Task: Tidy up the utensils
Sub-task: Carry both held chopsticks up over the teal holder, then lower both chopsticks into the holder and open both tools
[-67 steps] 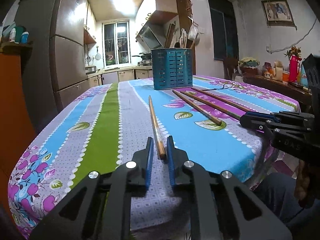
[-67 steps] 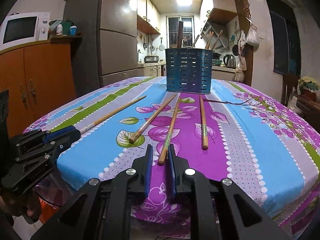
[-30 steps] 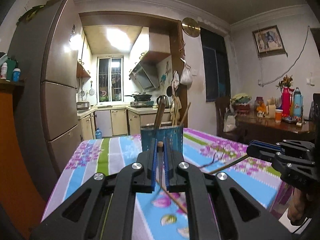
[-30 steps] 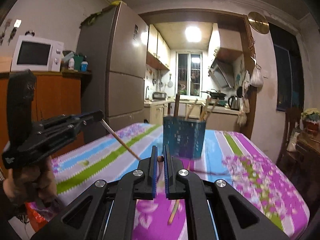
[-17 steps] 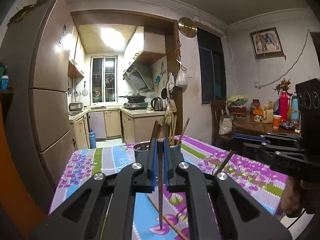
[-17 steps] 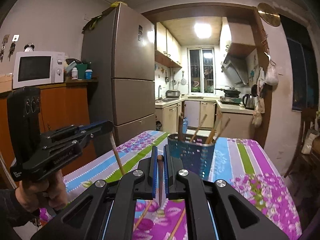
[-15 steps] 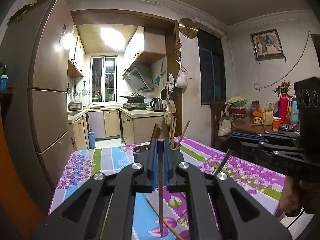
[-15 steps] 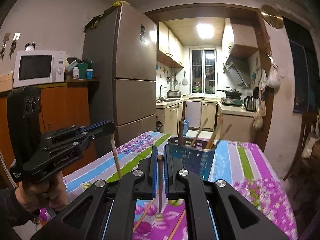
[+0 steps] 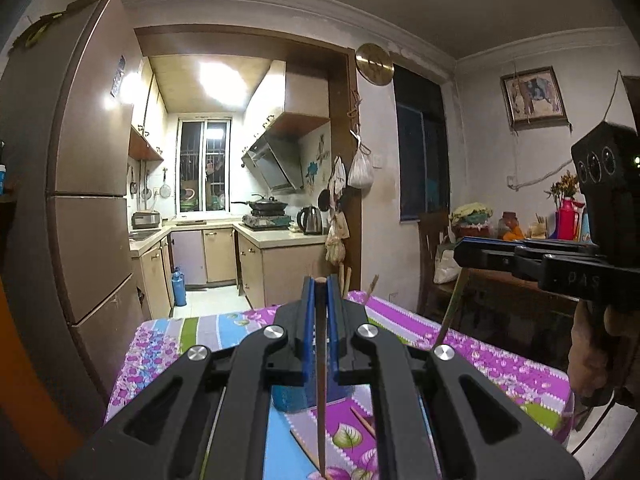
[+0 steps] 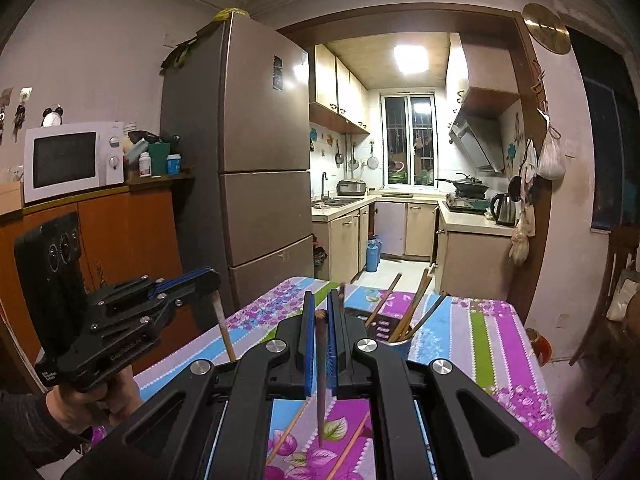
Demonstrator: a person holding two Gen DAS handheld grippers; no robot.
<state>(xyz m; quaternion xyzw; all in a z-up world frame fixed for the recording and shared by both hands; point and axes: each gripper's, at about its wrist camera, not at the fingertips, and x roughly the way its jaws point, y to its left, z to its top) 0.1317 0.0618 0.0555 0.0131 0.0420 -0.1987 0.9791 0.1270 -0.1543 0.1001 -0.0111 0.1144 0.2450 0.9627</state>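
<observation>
Both chopsticks, flat on the flowered tablecloth [image 10: 492,336] two seconds ago, now hang tip-down above it. I see my left gripper [image 9: 319,292] clamped tight on the top end of one chopstick [image 9: 321,392], and my right gripper [image 10: 320,312] pinching the other chopstick [image 10: 321,380] likewise. Just ahead stands the blue utensil holder [image 10: 394,340] with sticks in it, two loose chopsticks [image 10: 352,442] lying below.

Your tabletop [image 10: 496,336] has a flowered striped cloth; on it a blue holder [image 10: 394,344] with sticks standing in it, and two loose chopsticks [image 10: 352,446] nearer you.
</observation>
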